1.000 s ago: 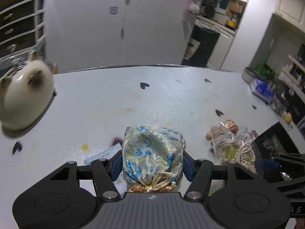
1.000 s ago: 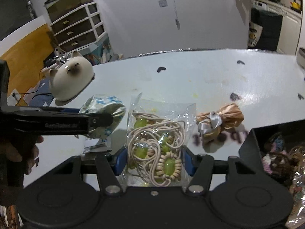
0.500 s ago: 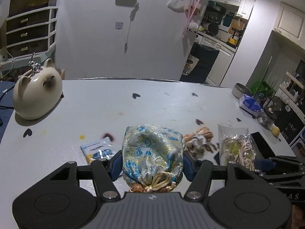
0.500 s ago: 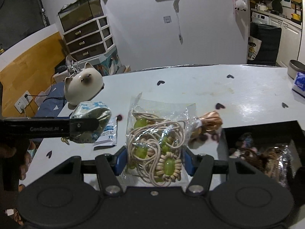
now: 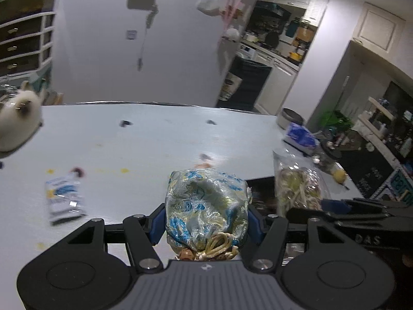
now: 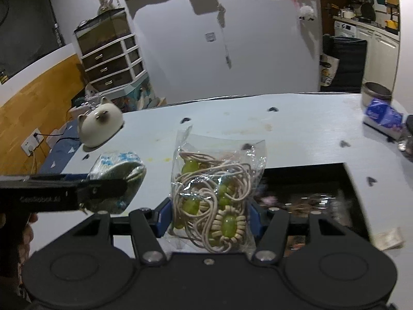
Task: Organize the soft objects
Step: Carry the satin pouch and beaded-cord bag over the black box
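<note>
My left gripper pinches a silky blue-and-gold drawstring pouch, held above the tabletop near its front edge; my right gripper clamps a clear bag of beaded cord, raised beside the black bin toward the tabletop's right edge; a small blue-and-white packet lies front-left; a cat-shaped ceramic figure sits at the far left corner.
</note>
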A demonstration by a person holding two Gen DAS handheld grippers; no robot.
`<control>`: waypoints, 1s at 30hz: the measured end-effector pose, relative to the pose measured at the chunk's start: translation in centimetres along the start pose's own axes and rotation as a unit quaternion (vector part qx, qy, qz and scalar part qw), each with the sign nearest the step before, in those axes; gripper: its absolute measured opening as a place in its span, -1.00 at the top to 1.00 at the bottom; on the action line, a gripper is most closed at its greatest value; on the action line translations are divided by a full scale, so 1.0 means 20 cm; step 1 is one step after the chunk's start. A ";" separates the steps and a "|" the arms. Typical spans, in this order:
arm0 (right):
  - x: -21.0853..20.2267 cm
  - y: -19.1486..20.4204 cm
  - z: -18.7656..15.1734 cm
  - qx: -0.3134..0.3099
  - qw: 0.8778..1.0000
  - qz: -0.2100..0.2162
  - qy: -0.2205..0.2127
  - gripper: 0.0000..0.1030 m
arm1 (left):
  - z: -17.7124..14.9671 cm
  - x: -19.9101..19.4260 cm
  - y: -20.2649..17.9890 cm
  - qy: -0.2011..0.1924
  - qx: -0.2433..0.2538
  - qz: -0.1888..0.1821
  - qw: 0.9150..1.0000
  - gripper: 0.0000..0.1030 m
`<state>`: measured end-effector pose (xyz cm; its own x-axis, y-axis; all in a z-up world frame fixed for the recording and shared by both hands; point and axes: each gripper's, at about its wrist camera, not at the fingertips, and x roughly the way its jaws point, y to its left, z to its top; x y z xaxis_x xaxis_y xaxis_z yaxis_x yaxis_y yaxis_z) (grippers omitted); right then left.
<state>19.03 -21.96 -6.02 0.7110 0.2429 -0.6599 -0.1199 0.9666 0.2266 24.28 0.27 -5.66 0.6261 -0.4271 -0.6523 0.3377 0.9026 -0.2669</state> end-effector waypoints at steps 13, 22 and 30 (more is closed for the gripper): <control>-0.16 -0.51 -0.02 0.042 0.998 -0.041 -0.019 -0.16 | -0.04 0.32 -0.49 0.059 0.064 -0.077 0.993 -0.20; -0.19 -0.74 0.00 0.065 0.996 -0.065 -0.018 -0.16 | -0.11 0.70 -0.63 0.162 0.132 -0.085 0.974 -0.26; -0.03 -0.78 0.05 0.064 0.997 -0.034 0.013 -0.16 | -0.10 0.73 -0.59 0.155 0.122 -0.062 0.978 -0.46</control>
<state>21.13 -37.26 -8.34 0.6955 0.1812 -0.6953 0.0179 0.9630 0.2688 28.03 -16.39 -13.39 0.3388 -0.4609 -0.8202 0.5785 0.7896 -0.2047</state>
